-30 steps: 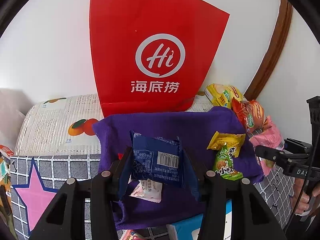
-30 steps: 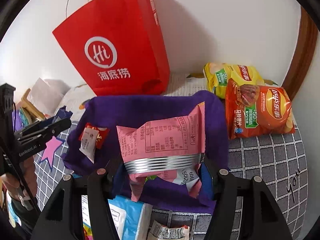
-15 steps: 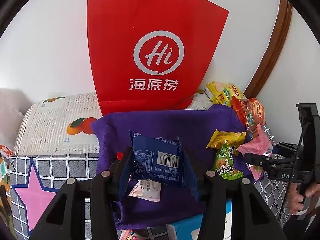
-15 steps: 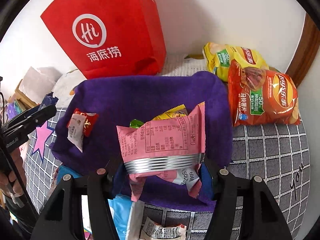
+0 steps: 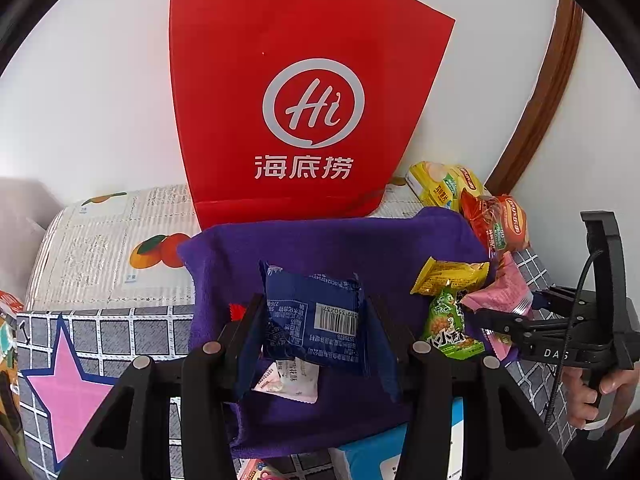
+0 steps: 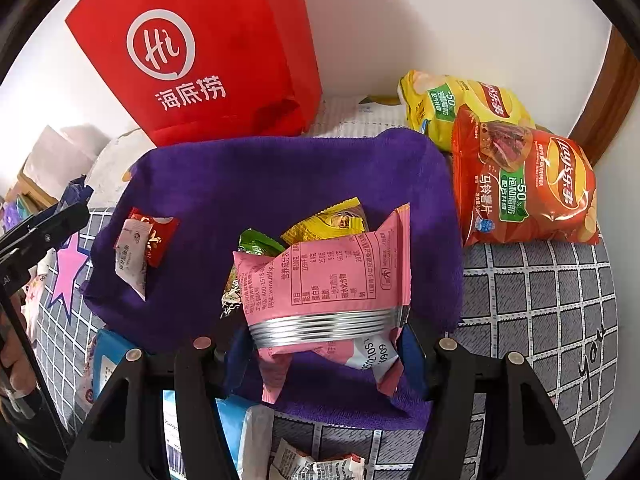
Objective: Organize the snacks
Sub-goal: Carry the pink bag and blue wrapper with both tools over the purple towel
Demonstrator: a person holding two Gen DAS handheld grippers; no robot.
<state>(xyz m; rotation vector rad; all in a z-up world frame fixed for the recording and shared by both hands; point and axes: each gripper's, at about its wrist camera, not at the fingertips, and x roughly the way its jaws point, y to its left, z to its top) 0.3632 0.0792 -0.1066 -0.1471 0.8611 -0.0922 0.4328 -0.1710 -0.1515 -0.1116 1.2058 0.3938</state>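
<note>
Left fingers (image 5: 316,332) pinch blue packet (image 5: 314,322); right fingers (image 6: 324,340) apparently pinch pink packet (image 6: 326,280).

The big bag (image 5: 304,112) was red with a white circle, the towel (image 6: 280,184) was purple, the cloth (image 6: 540,300) was grey with white squares and a pink star (image 5: 68,392), and the held packets were blue (image 5: 316,320) and pink (image 6: 328,276).
</note>
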